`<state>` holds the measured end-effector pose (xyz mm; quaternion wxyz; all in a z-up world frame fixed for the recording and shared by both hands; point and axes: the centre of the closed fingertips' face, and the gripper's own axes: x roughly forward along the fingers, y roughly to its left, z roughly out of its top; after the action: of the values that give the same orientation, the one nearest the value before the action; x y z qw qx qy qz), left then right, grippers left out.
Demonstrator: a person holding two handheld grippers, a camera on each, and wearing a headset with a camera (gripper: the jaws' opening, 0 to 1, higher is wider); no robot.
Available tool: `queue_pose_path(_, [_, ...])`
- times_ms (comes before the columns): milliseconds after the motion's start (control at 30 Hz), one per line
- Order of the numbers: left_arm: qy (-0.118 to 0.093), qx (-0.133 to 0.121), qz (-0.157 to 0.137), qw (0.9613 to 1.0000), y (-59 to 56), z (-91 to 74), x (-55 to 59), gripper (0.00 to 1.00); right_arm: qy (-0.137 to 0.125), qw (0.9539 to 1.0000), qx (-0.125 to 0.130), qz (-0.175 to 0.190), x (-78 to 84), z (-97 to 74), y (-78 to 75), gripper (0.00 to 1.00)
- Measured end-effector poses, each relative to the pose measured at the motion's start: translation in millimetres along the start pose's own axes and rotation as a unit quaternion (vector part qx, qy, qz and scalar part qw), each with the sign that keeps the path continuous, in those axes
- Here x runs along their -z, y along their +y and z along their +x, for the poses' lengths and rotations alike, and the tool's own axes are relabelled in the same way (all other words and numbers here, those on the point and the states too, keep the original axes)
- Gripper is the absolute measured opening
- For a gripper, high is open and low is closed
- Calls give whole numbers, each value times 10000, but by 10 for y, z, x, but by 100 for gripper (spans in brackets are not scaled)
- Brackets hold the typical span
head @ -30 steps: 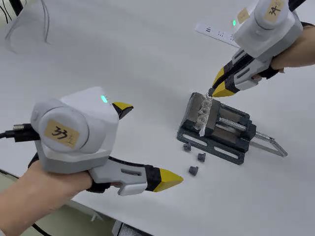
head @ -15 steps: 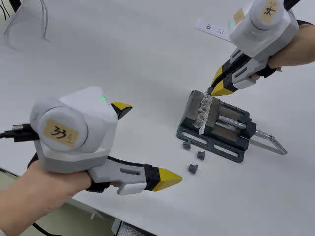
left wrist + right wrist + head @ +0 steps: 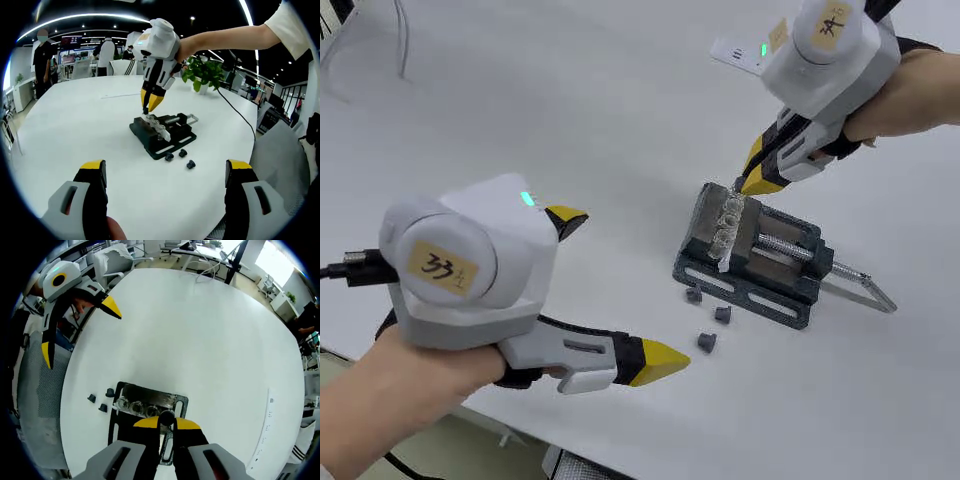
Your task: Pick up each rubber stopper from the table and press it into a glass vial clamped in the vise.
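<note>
The left hand-held gripper (image 3: pixel 615 290) was held nearest the person, low over the front edge of the white surface (image 3: pixel 570 120). Its yellow-tipped jaws were spread wide w/ nothing btwn them. The same wide gap was seen in the left gripper view (image 3: pixel 166 170), w/ the vise (image 3: pixel 160 137) framed well ahead.

Just past its lower tip, three loose stoppers (image 3: pixel 706 343) were seen lying on the surface. They were small, dark and apart from one another, near the vise's front rail. In the right gripper view they were grouped (image 3: pixel 102 408) off one corner of the vise (image 3: pixel 150 396).

The dark vise (image 3: pixel 775 265) stood flat on the surface, its screw handle pointing away to the right in the head view. A row of clear glass vials (image 3: pixel 725 228) was clamped btwn its jaws. From above, in the right gripper view, their mouths (image 3: pixel 135 407) showed as round rings.

The right hand-held gripper (image 3: pixel 748 182) was angled down over the far end of that row and was also seen in the left gripper view (image 3: pixel 150 105). Its jaws (image 3: pixel 167 423) were drawn in to a narrow gap and pinched a dark rubber stopper (image 3: pixel 166 417). This stopper appeared to sit at the end vial's mouth, but how far in could not be told.

Farther back, a white strip (image 3: pixel 735 55) w/ small markings lay on the surface. A potted plant (image 3: pixel 202 75) was seen in the bkgd.
</note>
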<state>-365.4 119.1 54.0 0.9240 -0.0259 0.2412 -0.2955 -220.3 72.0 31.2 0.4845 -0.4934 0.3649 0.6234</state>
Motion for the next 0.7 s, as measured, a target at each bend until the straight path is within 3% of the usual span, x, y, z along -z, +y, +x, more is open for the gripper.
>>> queue_pose_path(267, [1, 8, -3, 10000, -12, 3, 2, 99, 60, 9978, 114, 653, 6, 9, -12, 3])
queue_pose_path(700, [-2, -3, -9, 10000, -21, -6, -4, 99, 41, 9987, 79, 492, 8, 14, -14, 6])
